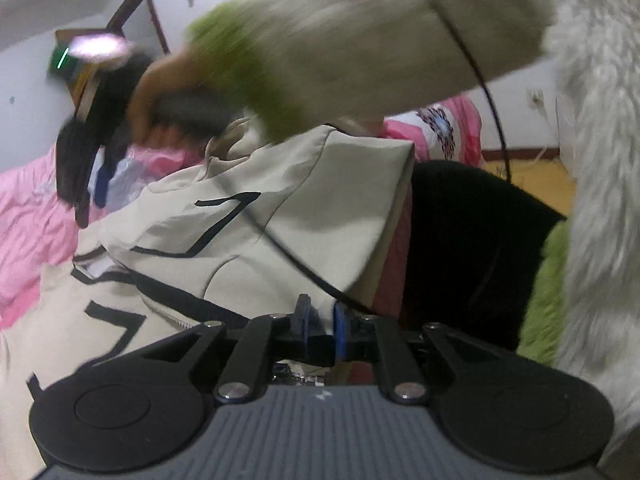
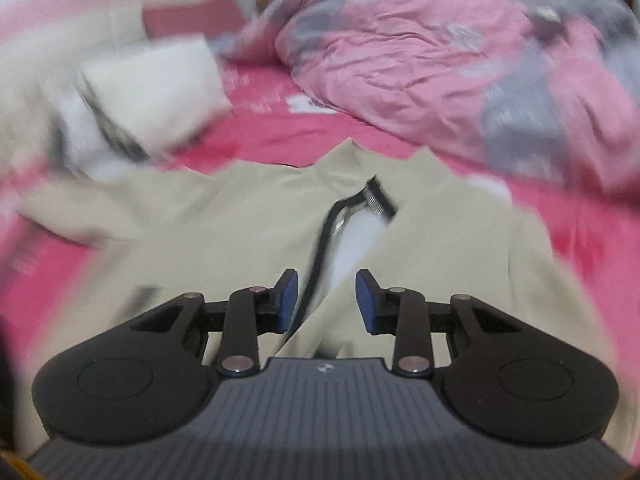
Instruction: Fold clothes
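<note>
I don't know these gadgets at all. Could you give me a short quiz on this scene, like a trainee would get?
1. True or false: the right gripper clamps the jacket.
2. What colour is the sheet? A green, B pink, C black.
3. What runs down the jacket's front?

Key
1. False: its jaws stand apart, with nothing between them.
2. B.
3. A dark zip, open at the collar.
</note>
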Demonstrator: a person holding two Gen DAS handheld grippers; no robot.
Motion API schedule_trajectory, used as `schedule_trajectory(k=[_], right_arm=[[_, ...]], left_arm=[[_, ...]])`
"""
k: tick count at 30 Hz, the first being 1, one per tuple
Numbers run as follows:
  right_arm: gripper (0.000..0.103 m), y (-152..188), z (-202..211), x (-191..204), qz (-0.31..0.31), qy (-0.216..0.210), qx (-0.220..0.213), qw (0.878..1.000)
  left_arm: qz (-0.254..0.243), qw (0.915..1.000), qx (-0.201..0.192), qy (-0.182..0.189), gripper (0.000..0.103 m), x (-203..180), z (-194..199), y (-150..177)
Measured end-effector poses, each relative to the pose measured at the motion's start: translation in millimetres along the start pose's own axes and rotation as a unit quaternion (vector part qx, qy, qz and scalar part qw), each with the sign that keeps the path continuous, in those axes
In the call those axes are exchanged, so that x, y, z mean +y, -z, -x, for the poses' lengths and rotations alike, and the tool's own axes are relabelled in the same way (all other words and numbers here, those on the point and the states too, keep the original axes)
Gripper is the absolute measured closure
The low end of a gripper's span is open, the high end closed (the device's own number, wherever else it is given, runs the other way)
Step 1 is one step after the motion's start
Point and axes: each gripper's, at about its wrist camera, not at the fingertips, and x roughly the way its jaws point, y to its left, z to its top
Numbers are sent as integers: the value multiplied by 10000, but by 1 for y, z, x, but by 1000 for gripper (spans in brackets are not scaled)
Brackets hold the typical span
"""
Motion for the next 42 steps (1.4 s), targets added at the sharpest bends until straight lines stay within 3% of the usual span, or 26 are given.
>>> schedule_trajectory(k=[2,7,14,16,19,21,23,26,27,29,33,35,42], right_arm=[[73,-16,-43,7,651,414,164,9969],[73,-34,-119,12,1774,744,605,9795],[74,-40,-178,-4,2080,977,910,9690],[89,-41,-182,-7,2003,949,851,9714],[91,-50,-170,-21,1322,813,513,9866],[91,-60,-150,-43,503,498,161,9974],[91,-66,-125,-70,-373,27,-319,9988],[91,-67,-103,-109,-1542,-737,-896,9812],[91,-65,-100,-123,-1960,-1094,-1032,9690],[91,-62,-101,-136,-2365,-1435,-1117,9545],[91,-55,-121,-142,-2733,-1956,-1095,9354],[91,-56,-132,-137,-2680,-2067,-1022,9354],[91,-66,-173,-99,-1923,-1981,-488,9599]], left_arm=[[115,9999,-51,50,88,1,0,2],[266,9994,-164,157,86,4,0,6],[444,9983,-251,294,86,8,0,10],[453,9981,-249,321,86,8,0,9],[463,9979,-245,388,86,7,0,9],[458,9976,-240,460,86,6,0,8],[446,9972,-233,547,86,4,0,7],[430,9965,-208,690,88,2,-2,5],[430,9961,-187,748,91,1,-3,5],[466,9949,-75,889,94,-1,-5,7],[531,9940,26,960,94,-3,-7,10],[546,9942,44,926,94,-1,-8,12],[640,9926,62,1026,94,0,-10,16]])
